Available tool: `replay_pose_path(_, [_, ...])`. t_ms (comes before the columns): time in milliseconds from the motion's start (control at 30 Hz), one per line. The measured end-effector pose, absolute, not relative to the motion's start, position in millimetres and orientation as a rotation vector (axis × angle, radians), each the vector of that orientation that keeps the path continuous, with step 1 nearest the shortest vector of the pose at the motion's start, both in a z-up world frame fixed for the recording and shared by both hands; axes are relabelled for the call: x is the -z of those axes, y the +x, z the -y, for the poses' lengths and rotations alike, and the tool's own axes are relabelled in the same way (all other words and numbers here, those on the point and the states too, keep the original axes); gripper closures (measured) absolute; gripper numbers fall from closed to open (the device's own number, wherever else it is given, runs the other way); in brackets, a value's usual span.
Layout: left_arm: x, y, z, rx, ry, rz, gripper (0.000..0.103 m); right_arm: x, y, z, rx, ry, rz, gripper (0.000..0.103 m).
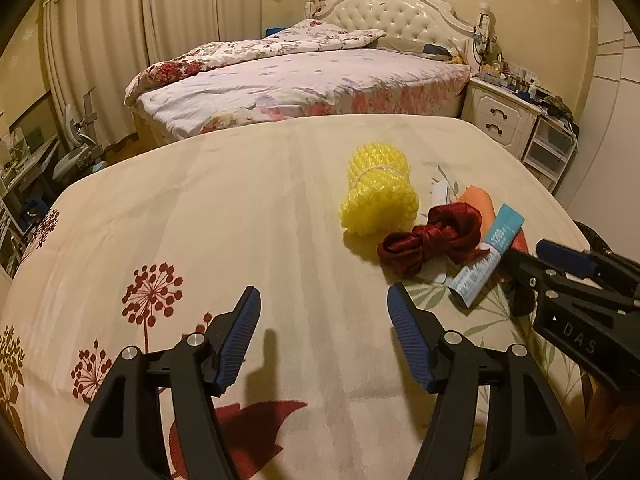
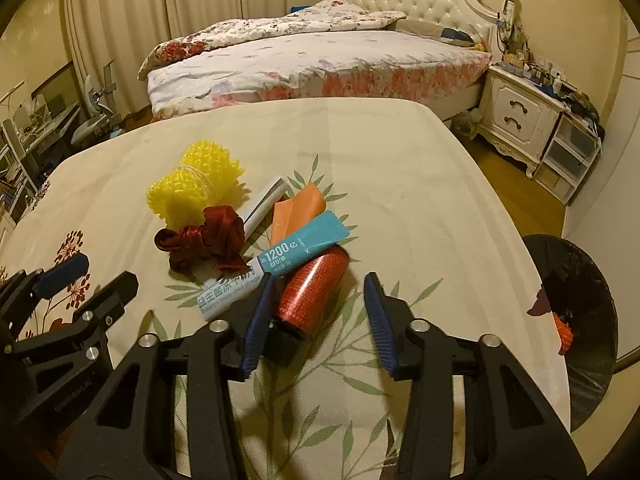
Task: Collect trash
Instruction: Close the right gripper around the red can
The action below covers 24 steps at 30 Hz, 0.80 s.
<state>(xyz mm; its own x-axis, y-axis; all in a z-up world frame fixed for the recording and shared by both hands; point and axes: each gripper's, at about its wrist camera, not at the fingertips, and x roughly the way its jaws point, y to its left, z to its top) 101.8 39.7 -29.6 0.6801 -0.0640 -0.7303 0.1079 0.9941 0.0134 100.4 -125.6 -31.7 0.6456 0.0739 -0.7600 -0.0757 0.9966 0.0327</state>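
One yellow foam net (image 2: 195,184), one red ribbon (image 2: 202,242), one red can (image 2: 312,292), one teal packet (image 2: 280,264)

Counted: one yellow foam net (image 2: 194,188), one red ribbon (image 2: 204,242), one blue sachet (image 2: 280,266), one red can (image 2: 312,292), one orange paper (image 2: 294,210), one white strip (image 2: 266,202).

Bedroom around me, warm yellowish light. Cream cloth with red flower and green leaf print (image 1: 240,208) covers surface before me. Beyond its far edge, bed (image 1: 304,80) with floral sheets, rumpled quilt, white tufted headboard (image 1: 396,12) against pale patterned wall. White two-drawer nightstand (image 2: 520,108) beside bed, top cluttered. Plastic drawer unit (image 2: 568,156) next to it. Wood floor (image 2: 508,184) off cloth's right edge. Long pale curtains (image 1: 108,40) at left, standing fan (image 1: 78,136) and desk clutter below them.
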Motion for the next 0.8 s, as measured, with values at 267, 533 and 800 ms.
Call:
replay_pose_path(267, [29,113,-32,0.111,0.059,-0.815,0.038,36,107,146,-0.027,-0.007,-0.871,0.079])
replay_pose_path(533, [28,127,-22,0.13,0.056,-0.812,0.037,41,119,165,0.001,0.017,-0.884,0.08])
replay_pose_path(800, [29,139,-9,0.16,0.062,-0.818,0.036,41,126,164,0.003,-0.014,-0.884,0.08])
